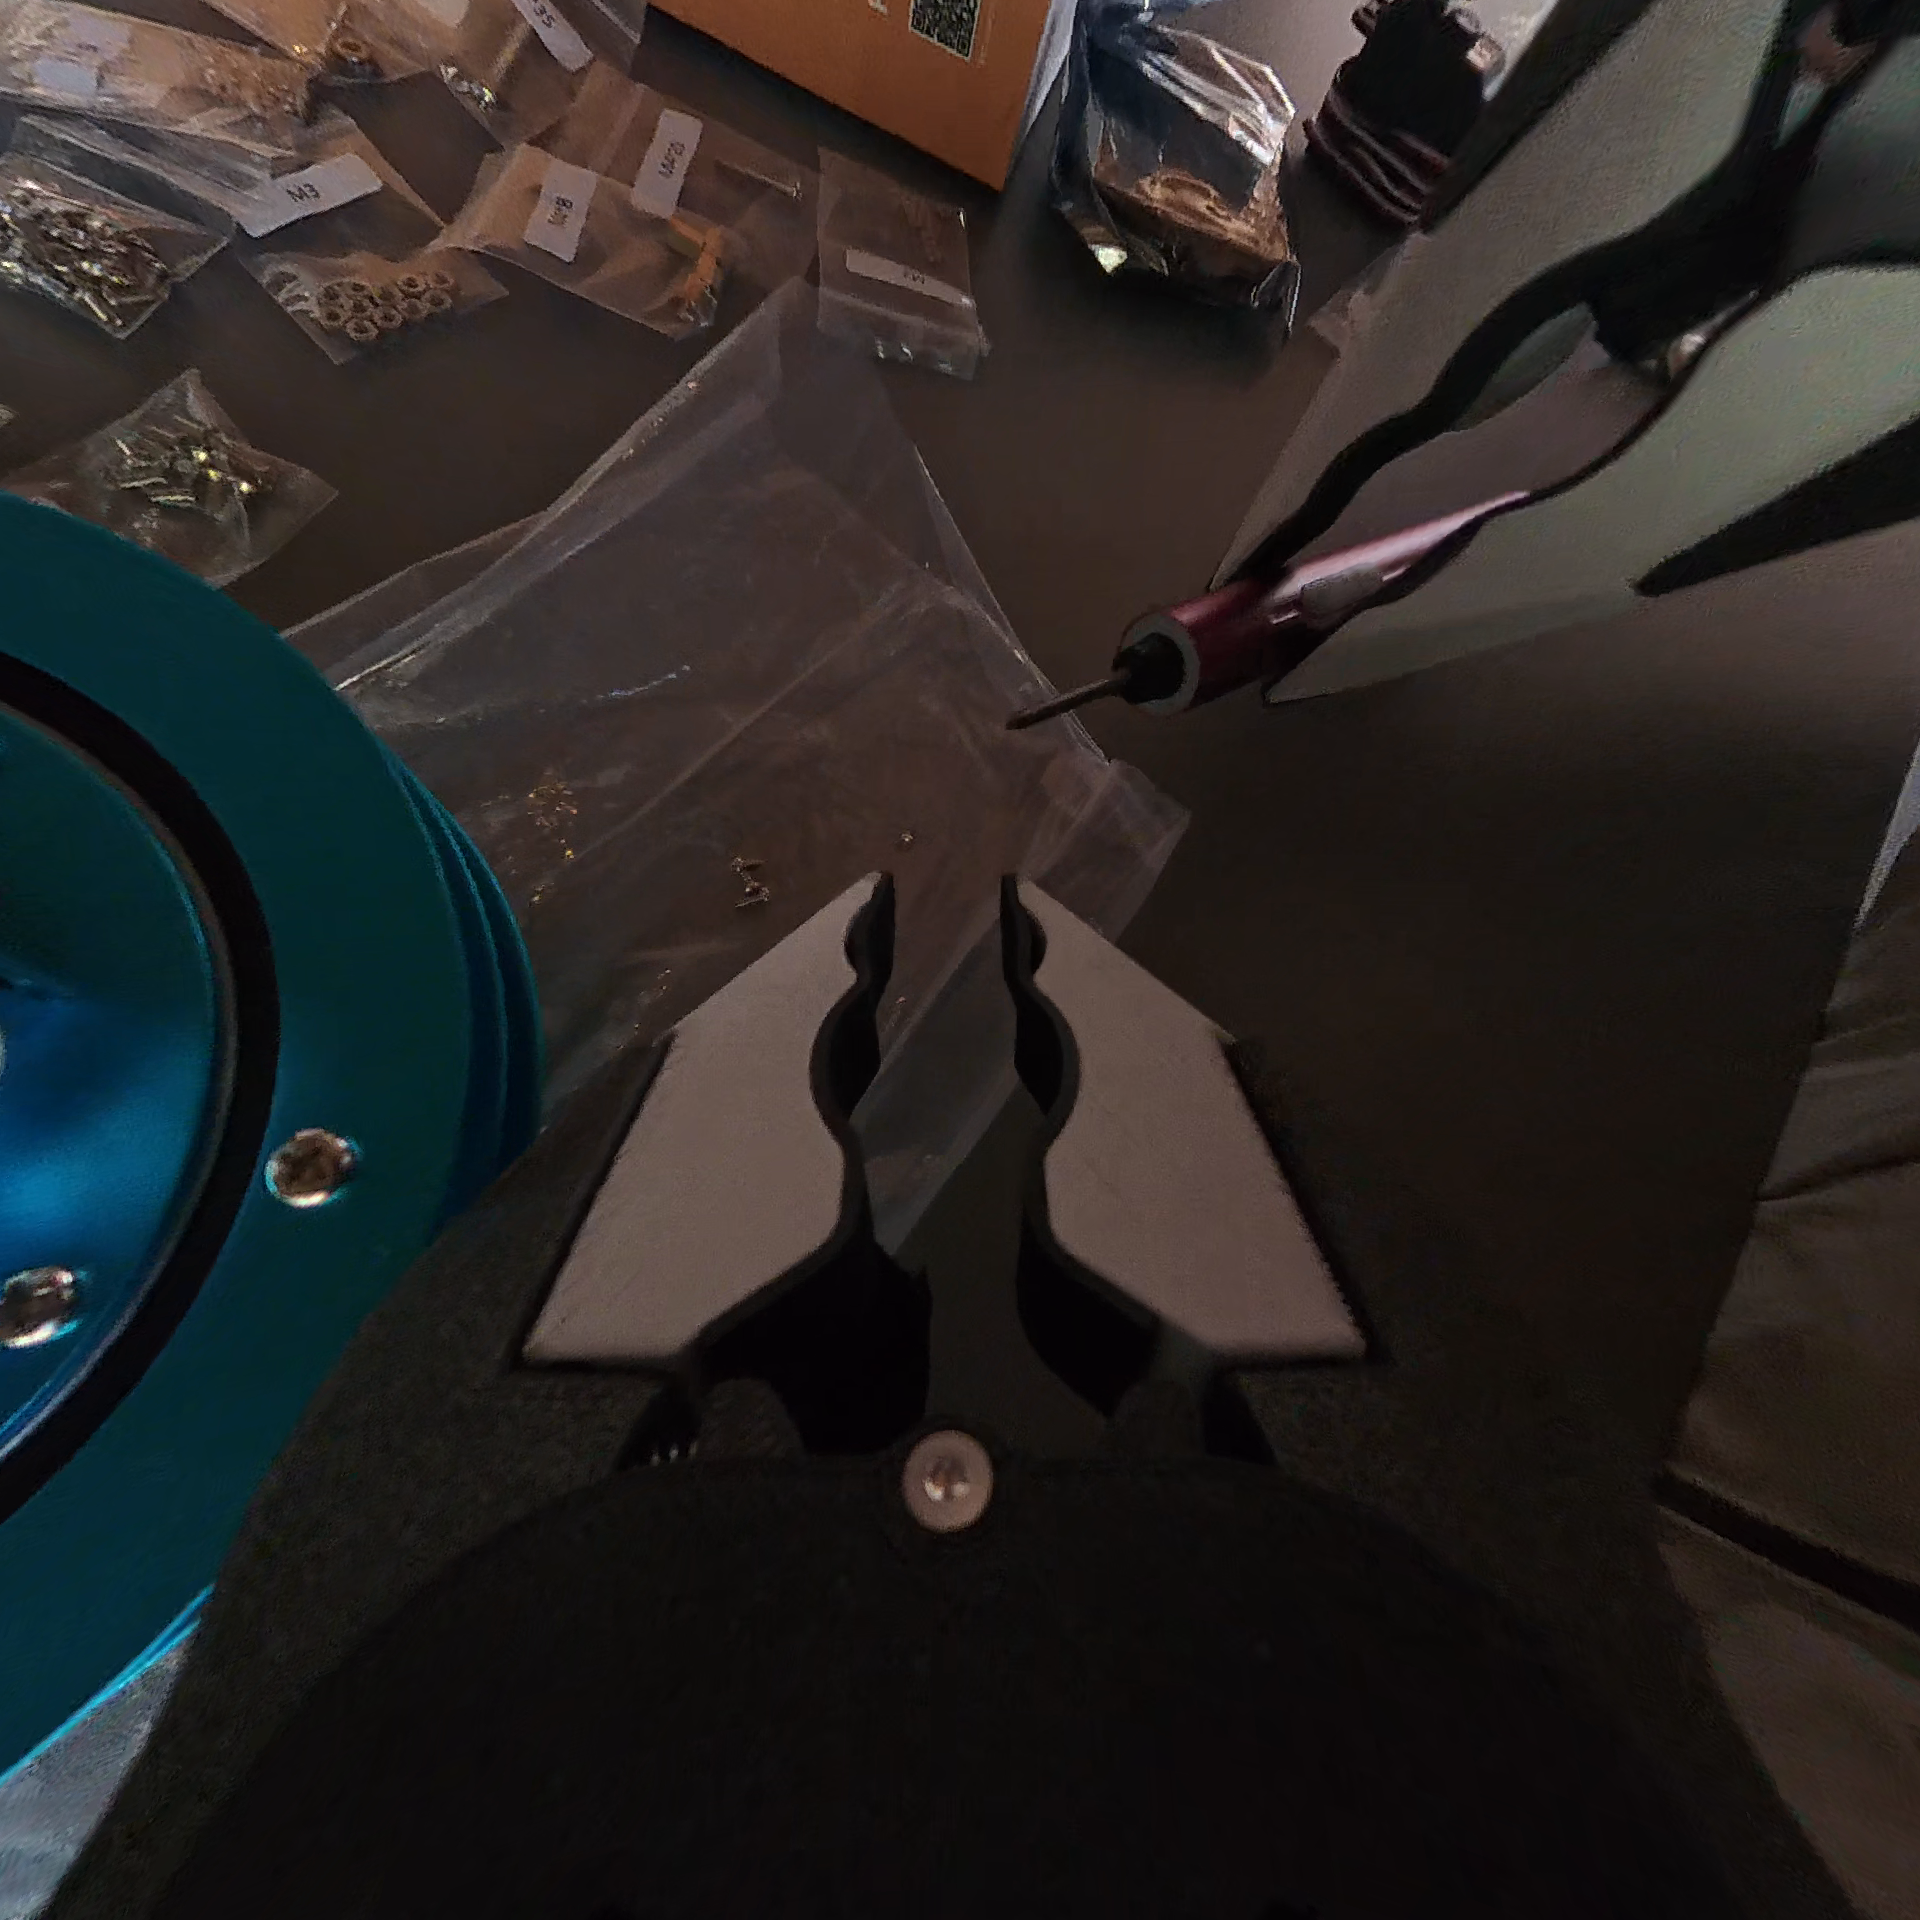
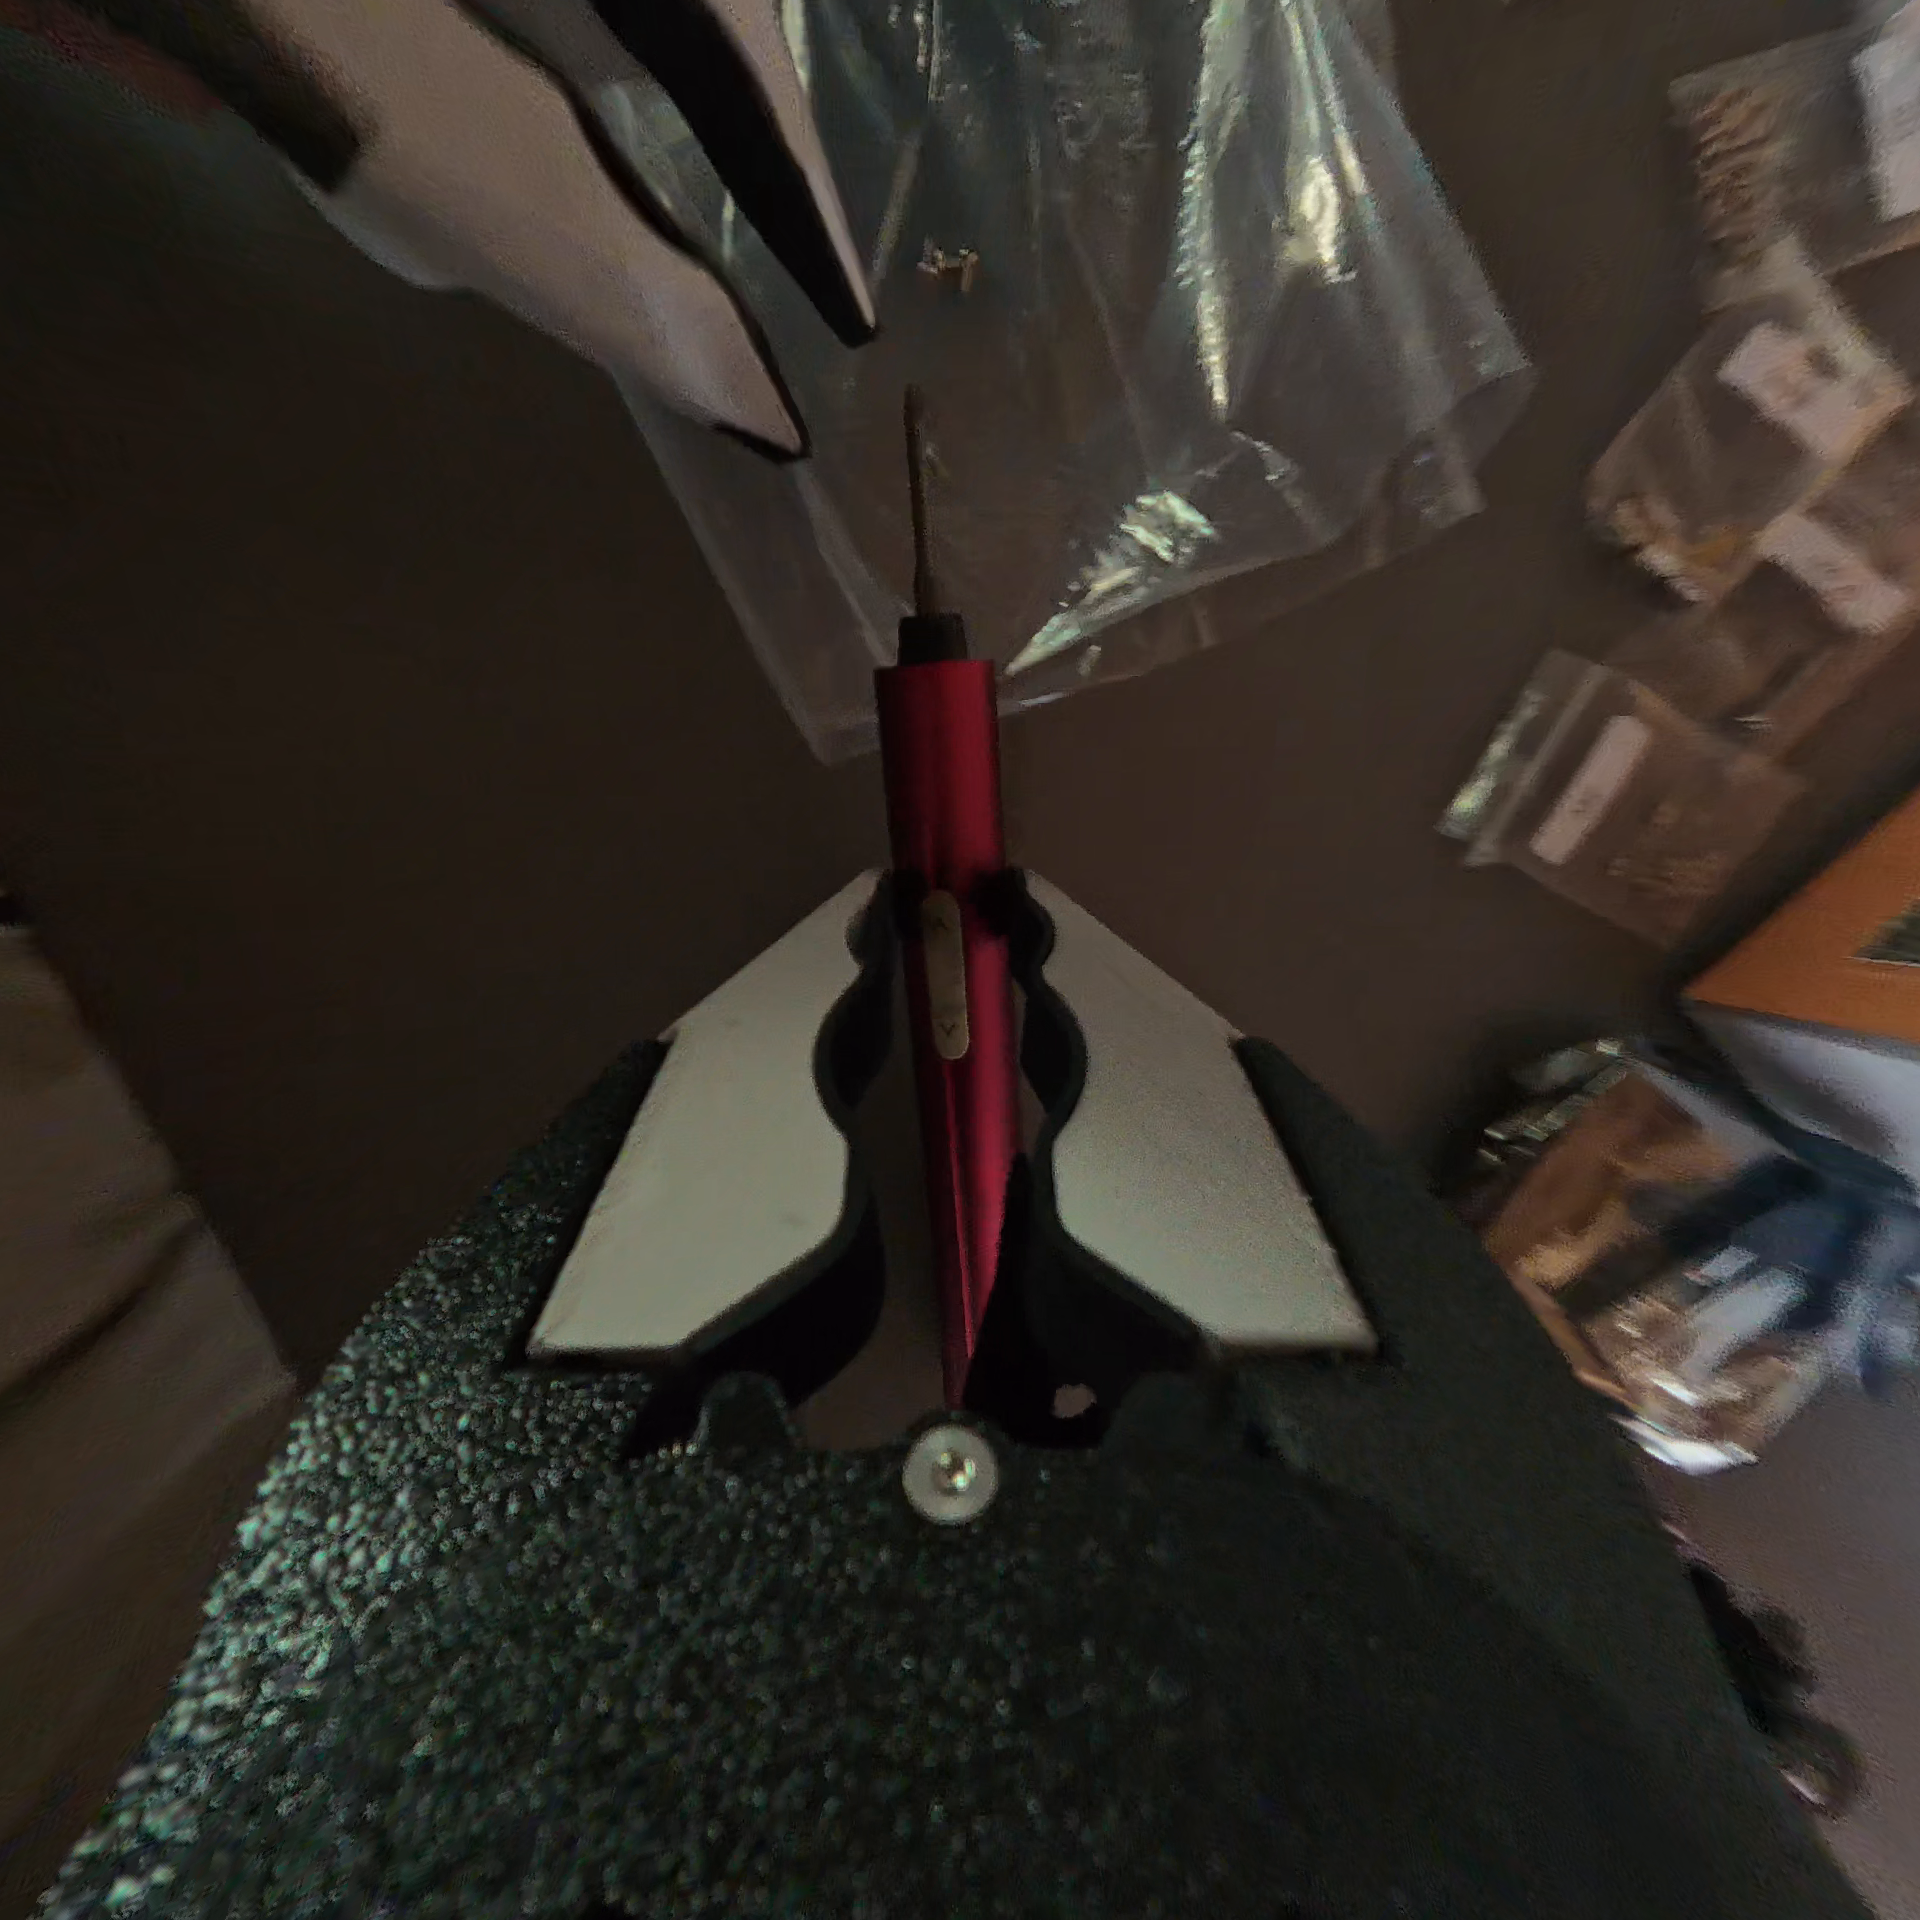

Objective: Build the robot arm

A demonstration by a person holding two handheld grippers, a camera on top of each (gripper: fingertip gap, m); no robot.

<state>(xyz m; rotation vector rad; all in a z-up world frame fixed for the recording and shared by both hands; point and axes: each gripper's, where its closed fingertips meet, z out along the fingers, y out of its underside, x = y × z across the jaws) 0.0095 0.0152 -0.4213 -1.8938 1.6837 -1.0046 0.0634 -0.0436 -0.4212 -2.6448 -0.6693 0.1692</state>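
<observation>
Right tool [image 2: 948,883] clamped around red screwdriver [image 2: 940,769]

The large clear plastic bag [image 1: 727,665] lies on the dark table [image 1: 1455,935], just right of the blue metal ring-shaped disc [image 1: 343,935]. Behind it lie small labelled clear bags of screws and nuts [image 1: 364,291], then the orange cardboard box [image 1: 883,73].

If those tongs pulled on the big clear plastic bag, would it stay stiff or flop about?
The clear plastic bag would probably flop: it lies creased and wrinkled. It looks light, holding only a few small screws, which might slide about. Its glossy film may slip between the left tongs.
</observation>
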